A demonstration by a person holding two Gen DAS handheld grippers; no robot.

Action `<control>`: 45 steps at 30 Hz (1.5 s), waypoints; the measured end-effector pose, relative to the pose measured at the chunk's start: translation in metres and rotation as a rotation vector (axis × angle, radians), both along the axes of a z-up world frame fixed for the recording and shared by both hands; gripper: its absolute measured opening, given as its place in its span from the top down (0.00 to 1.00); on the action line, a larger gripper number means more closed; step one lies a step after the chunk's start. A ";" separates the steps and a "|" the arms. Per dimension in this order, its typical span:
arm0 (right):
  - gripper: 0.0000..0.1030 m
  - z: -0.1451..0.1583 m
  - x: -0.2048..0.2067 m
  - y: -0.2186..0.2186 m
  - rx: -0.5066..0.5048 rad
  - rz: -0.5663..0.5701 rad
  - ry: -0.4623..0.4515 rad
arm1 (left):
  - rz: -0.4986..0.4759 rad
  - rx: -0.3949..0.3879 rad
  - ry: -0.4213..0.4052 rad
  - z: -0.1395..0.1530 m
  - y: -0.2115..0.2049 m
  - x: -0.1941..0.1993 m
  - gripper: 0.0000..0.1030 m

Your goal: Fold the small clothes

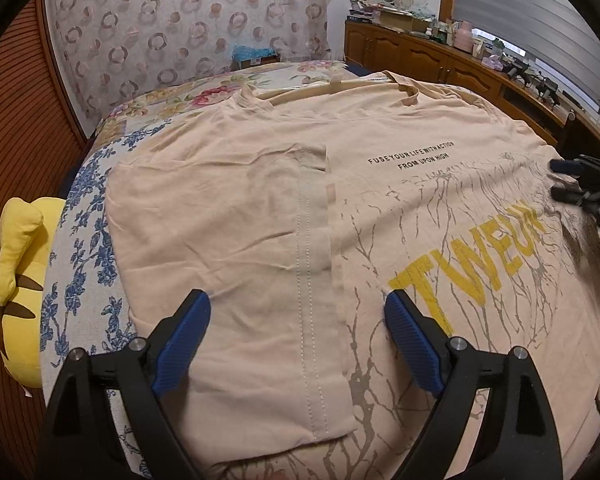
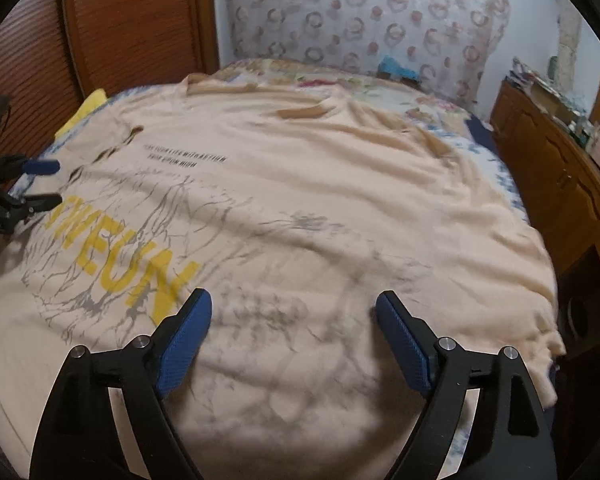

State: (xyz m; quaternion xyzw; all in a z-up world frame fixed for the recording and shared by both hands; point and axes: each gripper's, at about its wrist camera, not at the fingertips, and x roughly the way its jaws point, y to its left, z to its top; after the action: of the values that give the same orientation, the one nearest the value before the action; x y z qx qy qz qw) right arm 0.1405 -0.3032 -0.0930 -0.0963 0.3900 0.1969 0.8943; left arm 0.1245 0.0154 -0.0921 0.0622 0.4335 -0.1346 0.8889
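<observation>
Blue ribbed pads line both fingers of the left tool (image 1: 298, 336), which stands wide open above the shirt (image 1: 380, 208) with nothing between its fingers and only cloth beneath. Below that gap lies the folded-in side panel (image 1: 236, 264) of the shirt, its stitched hem running down the middle between the two pads. Right of the panel the shirt's printed face shows: yellow block letters (image 1: 472, 264), thin grey branch lines and two short rows of small black text (image 1: 412, 156). The right tool (image 2: 294, 336) is likewise wide open and empty, hanging over the blurred, unfolded right half of the same peach shirt. Each tool shows at the edge of the other's view, the right one (image 1: 580, 192) at the far right of the left camera's picture and the left one (image 2: 36, 184) at the far left of the right camera's. The shirt lies spread flat across a bed with a flowered cover (image 1: 80, 240), neck opening toward the far end. A yellow plush toy (image 1: 20, 272) sits at the bed's left edge against a slatted wooden wall (image 1: 16, 128). A patterned curtain (image 1: 188, 24) hangs beyond the bed, and a wooden cabinet (image 1: 432, 56) crowded with small things runs along the right side.
</observation>
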 end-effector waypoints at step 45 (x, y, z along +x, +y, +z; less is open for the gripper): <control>0.97 0.012 0.024 -0.164 0.076 -0.261 -0.006 | 0.021 -0.151 -0.245 0.053 -0.047 -0.066 0.12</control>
State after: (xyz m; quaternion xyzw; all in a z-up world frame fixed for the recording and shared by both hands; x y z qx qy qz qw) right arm 0.1642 -0.4672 -0.0812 -0.0113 0.3887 0.0930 0.9166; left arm 0.0590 -0.0313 -0.0394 0.0068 0.3108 -0.1489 0.9387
